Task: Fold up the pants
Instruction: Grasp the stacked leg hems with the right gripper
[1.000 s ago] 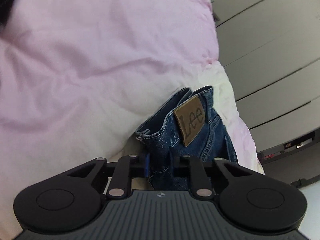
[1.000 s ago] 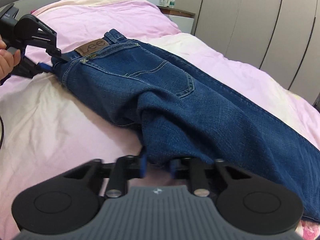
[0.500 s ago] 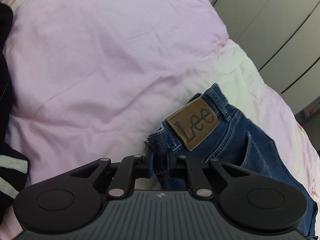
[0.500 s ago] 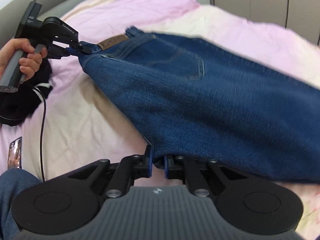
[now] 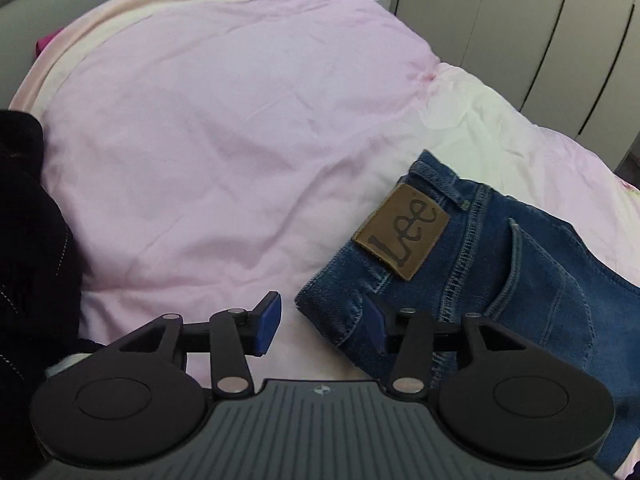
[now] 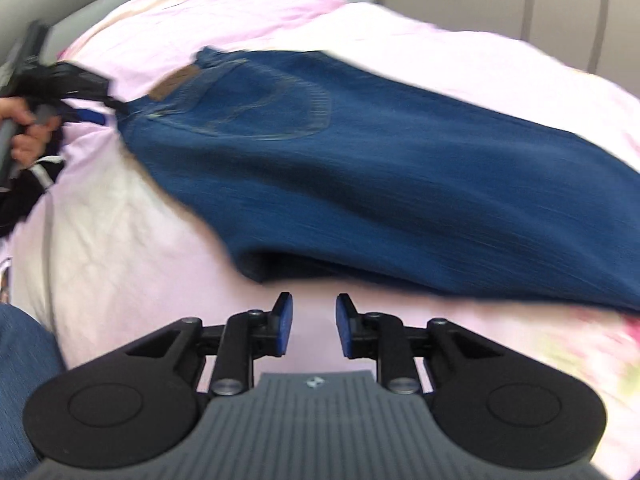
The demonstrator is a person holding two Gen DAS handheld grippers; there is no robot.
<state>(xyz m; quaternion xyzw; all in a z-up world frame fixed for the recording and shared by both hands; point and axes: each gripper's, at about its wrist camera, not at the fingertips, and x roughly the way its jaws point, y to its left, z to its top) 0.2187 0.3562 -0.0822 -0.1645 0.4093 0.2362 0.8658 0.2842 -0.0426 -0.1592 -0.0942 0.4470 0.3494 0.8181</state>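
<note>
Pants [image 6: 360, 184]: blue denim, lying flat on the bed [image 5: 208, 132], back side up, brown leather waist patch [image 5: 402, 230] and one rear pocket visible; they look already doubled leg over leg, judging from the stacked edge near the crotch. Long axis runs from the waistband at the left of the right-wrist view to the legs leaving frame at the lower right; hems not in view. Left tool [image 5: 320, 324]: released, jaws spread wide, the waistband corner sitting just ahead of the gap and toward its right finger, which overlaps the denim edge; contact cannot be confirmed. Right tool [image 6: 313, 328]: also released, jaws apart with nothing between, just short of the near edge of the pants at the crotch fold, bare sheet under it. The right-wrist view is motion-blurred. Judgement: the next fold would bring the leg end up toward the waist along that long axis; the right tool is nearer the legs, the left nearer the waist. No containers in view. Periphery: dark garment [image 5: 28, 248] at the left edge, grey wardrobe doors [image 5: 520, 40] behind the bed.
</note>
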